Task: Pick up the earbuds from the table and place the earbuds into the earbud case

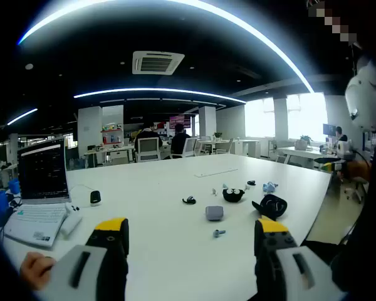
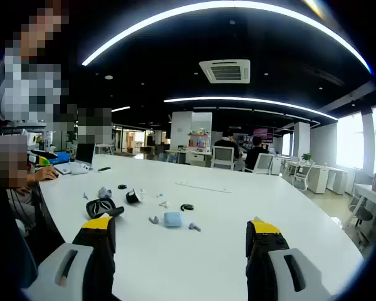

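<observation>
A small pale blue earbud case lies shut on the white table, ahead of my left gripper. One light earbud rests just in front of it. In the right gripper view the case has an earbud to its left and another earbud to its right. My right gripper hovers above the table, short of them. Both grippers stand open, their yellow-tipped jaws wide apart with nothing between them.
Black cases and pouches and a black ring-shaped piece lie around the case. An open laptop sits at the table's left end, a hand near it. Office desks and chairs stand behind.
</observation>
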Motion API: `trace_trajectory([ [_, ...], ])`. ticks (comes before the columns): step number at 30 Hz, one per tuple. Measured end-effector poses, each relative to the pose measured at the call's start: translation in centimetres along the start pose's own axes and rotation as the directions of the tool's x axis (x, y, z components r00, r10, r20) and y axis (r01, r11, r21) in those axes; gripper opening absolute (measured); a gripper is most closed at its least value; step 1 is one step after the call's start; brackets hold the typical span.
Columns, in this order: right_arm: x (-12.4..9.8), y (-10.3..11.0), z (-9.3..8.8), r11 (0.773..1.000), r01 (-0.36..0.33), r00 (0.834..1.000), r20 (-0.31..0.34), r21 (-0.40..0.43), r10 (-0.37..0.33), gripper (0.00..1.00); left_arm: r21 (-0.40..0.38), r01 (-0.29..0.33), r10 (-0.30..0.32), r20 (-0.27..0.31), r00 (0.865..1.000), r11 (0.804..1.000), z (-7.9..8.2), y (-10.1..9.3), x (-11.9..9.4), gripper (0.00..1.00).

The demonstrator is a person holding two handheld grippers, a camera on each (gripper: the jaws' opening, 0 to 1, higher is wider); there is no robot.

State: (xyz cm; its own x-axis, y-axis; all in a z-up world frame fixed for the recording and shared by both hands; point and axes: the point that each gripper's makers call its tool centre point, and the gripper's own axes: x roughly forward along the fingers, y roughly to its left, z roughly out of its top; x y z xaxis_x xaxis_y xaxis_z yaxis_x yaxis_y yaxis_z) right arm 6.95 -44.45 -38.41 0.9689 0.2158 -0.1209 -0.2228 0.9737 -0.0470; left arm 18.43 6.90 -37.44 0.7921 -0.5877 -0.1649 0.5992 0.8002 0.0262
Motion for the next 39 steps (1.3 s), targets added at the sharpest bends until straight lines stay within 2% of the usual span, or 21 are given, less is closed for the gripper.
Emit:
trace_trajectory([
  [16,0.0,0.0,-0.1,1.000,-0.005,1.000,0.001,0.003,0.005,0.83,-0.001,0.010,-0.010,-0.005,1.000,1.000,-0.1,-0.3,0.1,0.82],
  [24,0.5,0.6,-0.5,0.999,-0.032,0.999,-0.028,0.008,0.032,0.84,-0.002,0.046,-0.046,-0.037,0.998,0.999,-0.7,-0.9,0.5,0.83],
  [31,1.2,1.3,-0.6,0.995,-0.095,0.993,-0.075,-0.003,0.095,0.84,-0.019,0.121,-0.121,-0.052,0.991,0.993,-0.3,-1.8,0.9,0.82],
  [36,1.4,2.4,-0.8,0.983,-0.185,0.974,-0.132,-0.014,0.181,0.84,-0.014,0.186,-0.187,-0.078,0.979,0.982,0.1,-2.6,1.1,0.81],
  [39,1.5,3.2,0.2,0.972,-0.234,0.964,-0.128,0.010,0.233,0.84,0.016,0.210,-0.208,-0.097,0.973,0.977,0.4,-3.0,1.3,0.81],
])
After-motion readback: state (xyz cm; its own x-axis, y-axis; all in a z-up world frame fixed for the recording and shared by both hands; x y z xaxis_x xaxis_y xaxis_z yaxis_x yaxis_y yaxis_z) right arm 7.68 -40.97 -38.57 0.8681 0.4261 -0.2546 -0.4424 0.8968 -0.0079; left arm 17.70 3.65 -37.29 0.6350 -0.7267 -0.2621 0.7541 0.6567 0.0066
